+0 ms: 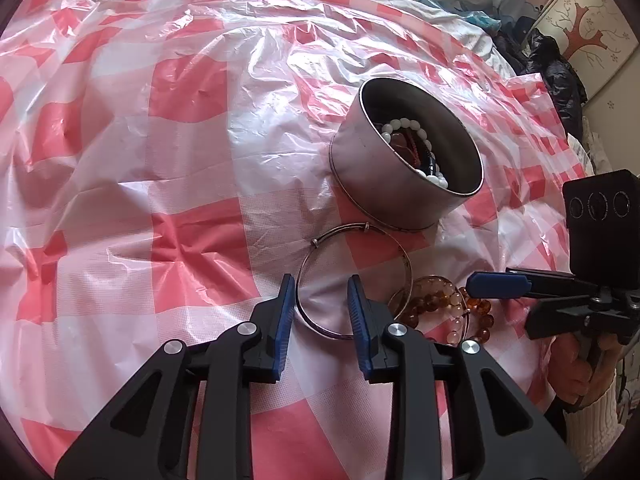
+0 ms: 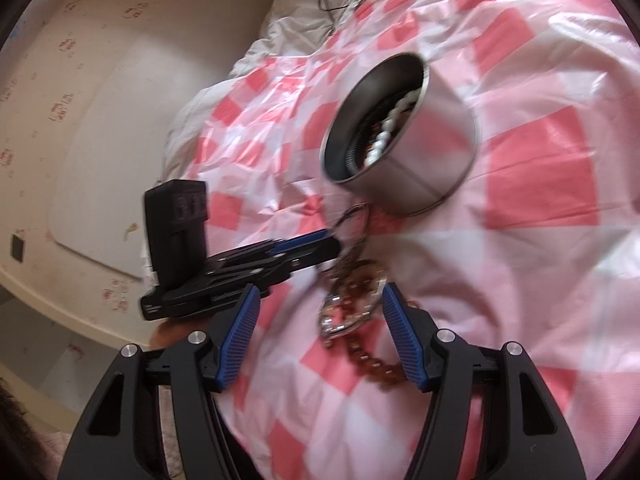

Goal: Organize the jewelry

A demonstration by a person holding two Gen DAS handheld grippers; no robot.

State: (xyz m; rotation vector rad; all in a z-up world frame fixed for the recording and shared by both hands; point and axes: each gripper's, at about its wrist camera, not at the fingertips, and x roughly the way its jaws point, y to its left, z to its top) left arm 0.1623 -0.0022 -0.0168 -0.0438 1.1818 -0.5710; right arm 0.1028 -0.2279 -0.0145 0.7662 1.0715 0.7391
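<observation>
Now, thin silver bangle (image 1: 352, 280), amber bead bracelets (image 1: 440, 308), left tongs (image 1: 320, 304) narrowly parted, right tongs (image 2: 318, 320) wide.

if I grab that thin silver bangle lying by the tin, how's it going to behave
The thin silver metal bangle looks like a rigid hoop, so it should keep its shape. Its smooth wire may slip between pads. It overlaps the amber bead bracelets, so lifting it could drag them.
</observation>
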